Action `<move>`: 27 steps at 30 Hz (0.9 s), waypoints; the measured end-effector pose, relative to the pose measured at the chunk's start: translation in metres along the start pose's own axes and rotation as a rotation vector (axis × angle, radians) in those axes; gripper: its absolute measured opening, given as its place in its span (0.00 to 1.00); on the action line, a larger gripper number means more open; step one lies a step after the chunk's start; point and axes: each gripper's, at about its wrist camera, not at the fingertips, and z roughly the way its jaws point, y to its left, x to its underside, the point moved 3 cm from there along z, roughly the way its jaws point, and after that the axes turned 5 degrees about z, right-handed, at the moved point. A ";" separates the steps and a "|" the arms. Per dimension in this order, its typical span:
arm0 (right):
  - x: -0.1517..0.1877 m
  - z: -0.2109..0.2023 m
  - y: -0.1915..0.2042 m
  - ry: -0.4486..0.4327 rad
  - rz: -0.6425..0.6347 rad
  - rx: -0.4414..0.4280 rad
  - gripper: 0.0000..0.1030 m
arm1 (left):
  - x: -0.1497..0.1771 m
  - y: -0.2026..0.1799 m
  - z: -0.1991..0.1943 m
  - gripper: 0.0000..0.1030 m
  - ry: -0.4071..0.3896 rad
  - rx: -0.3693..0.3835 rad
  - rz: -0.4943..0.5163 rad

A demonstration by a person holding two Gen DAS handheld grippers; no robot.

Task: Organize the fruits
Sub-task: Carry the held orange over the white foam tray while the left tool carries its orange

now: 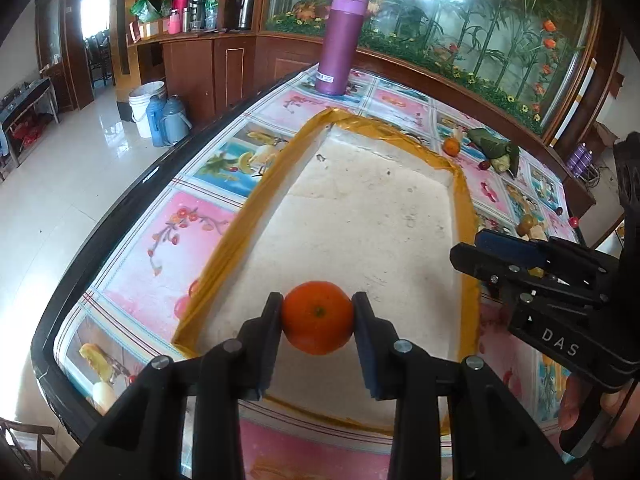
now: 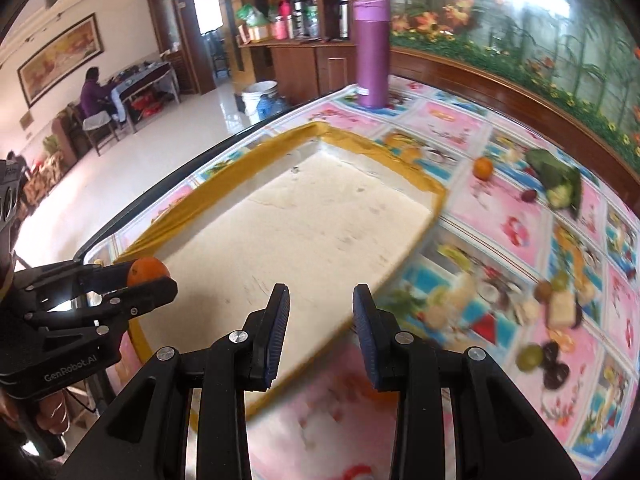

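My left gripper [image 1: 318,312] is shut on an orange tangerine [image 1: 318,318] and holds it above the near end of a white foam tray [image 1: 360,216] with a yellow taped rim. It also shows in the right wrist view [image 2: 146,274], at the tray's left edge. My right gripper [image 2: 320,312] is open and empty over the tray's near right rim; in the left wrist view it shows at the right [image 1: 492,252]. A second tangerine [image 2: 483,168] lies on the table beyond the tray, next to a leaf-wrapped bundle [image 2: 560,184] and a dark red fruit [image 2: 529,195].
A purple flask [image 1: 340,44] stands at the table's far edge. Small green and dark fruits [image 2: 538,356] lie on the patterned tablecloth [image 2: 500,240] at the right. The table's black edge [image 1: 120,200] runs along the left, floor below. A wooden wall panel lines the back.
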 end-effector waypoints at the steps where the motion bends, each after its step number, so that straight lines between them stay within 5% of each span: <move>1: -0.003 0.006 0.001 0.008 0.000 0.001 0.31 | 0.000 0.004 0.002 0.36 0.004 -0.001 0.004; 6: -0.016 0.030 0.011 0.060 -0.015 0.004 0.30 | -0.001 0.009 0.009 0.36 0.014 0.019 0.017; 10: -0.019 -0.021 -0.012 -0.047 -0.008 0.029 0.30 | -0.001 0.002 -0.001 0.36 -0.002 0.043 0.057; 14: 0.037 -0.064 -0.072 -0.010 0.064 0.181 0.42 | 0.000 -0.012 -0.014 0.36 -0.034 0.072 0.100; 18: 0.100 -0.063 -0.113 0.086 0.150 0.253 0.42 | -0.003 -0.029 -0.020 0.36 -0.031 0.129 0.111; 24: 0.114 -0.052 -0.143 0.092 0.281 0.269 0.41 | -0.002 -0.051 -0.030 0.36 -0.032 0.143 0.139; 27: 0.121 -0.077 -0.144 0.030 0.280 0.262 0.42 | 0.003 -0.057 -0.037 0.36 -0.040 0.139 0.152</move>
